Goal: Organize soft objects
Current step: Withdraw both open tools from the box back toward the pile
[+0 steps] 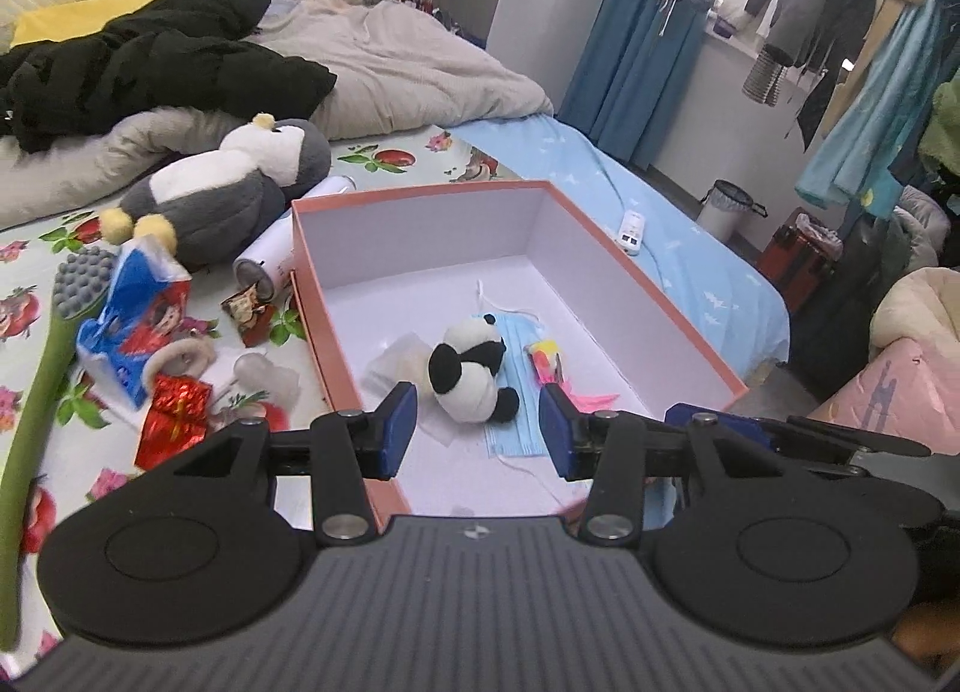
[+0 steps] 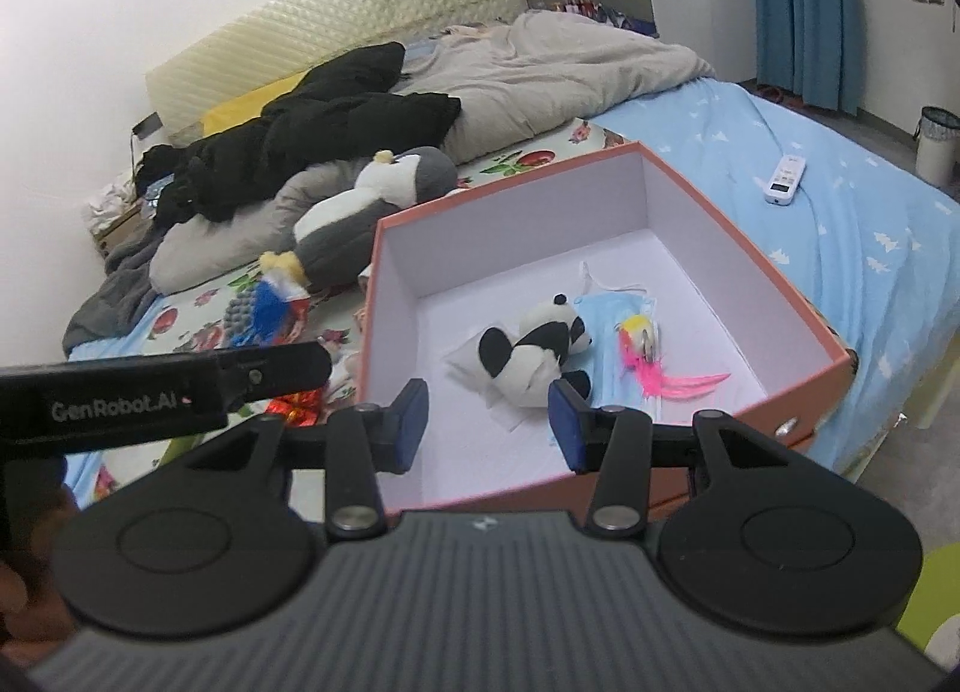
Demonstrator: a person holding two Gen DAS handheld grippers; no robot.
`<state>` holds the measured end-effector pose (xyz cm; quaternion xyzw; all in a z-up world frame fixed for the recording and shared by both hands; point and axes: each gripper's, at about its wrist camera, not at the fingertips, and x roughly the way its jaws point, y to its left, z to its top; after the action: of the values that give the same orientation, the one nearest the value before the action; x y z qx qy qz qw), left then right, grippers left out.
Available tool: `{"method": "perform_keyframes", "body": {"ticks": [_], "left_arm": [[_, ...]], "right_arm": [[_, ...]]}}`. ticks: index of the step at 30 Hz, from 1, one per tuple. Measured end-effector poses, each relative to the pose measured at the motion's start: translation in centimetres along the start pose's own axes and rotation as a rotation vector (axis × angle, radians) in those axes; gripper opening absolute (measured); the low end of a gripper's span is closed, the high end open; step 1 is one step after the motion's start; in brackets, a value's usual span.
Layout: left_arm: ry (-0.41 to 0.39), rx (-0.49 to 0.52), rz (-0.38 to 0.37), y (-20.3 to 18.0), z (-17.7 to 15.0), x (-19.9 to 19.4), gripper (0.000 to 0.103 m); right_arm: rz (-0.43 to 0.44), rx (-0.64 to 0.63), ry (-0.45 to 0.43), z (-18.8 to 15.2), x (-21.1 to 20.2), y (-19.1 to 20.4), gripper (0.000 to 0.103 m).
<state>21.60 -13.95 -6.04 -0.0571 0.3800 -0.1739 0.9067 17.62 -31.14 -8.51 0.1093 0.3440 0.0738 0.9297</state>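
Observation:
An orange box [image 1: 654,278] [image 2: 798,296] with a white inside stands on the bed. In it lie a small panda plush [image 1: 471,371] [image 2: 534,350], a blue face mask [image 1: 521,344] [image 2: 618,311] and a pink feathered toy [image 1: 549,365] [image 2: 651,359]. A large grey and white penguin plush [image 1: 222,194] [image 2: 366,206] lies on the bed left of the box. My left gripper [image 1: 478,431] hovers above the box's near end, open and empty. My right gripper [image 2: 489,425] hangs beside it, also open and empty. The left gripper's body [image 2: 162,386] shows at the left of the right wrist view.
Small packets, a red foil pack [image 1: 174,422], a blue bag [image 1: 135,320], a grey-headed green massager [image 1: 57,344] and a can [image 1: 258,272] litter the floral sheet. Black clothing [image 1: 150,68] and a beige quilt [image 1: 408,62] lie behind. A white remote [image 2: 786,179] rests on the blue sheet.

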Motion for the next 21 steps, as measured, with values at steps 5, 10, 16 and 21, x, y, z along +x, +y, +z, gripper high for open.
{"method": "perform_keyframes", "body": {"ticks": [5, 10, 16, 21], "left_arm": [[-0.032, -0.008, -0.002, -0.1, -1.9, -3.5, 0.051], [-0.050, -0.017, 0.015, 0.4, -4.0, -6.3, 0.051], [-0.070, -0.054, 0.041, 1.5, -6.3, -9.1, 0.051], [-0.101, -0.069, 0.069, 2.0, -7.8, -11.1, 0.051]], "right_arm": [[0.012, -0.014, -0.019, -1.3, -2.3, 1.3, 0.047], [0.021, -0.033, -0.014, -2.8, -3.7, 2.9, 0.048], [0.045, -0.069, -0.015, -4.1, -5.3, 4.5, 0.047], [0.063, -0.091, -0.028, -4.6, -6.0, 5.4, 0.047]]}}
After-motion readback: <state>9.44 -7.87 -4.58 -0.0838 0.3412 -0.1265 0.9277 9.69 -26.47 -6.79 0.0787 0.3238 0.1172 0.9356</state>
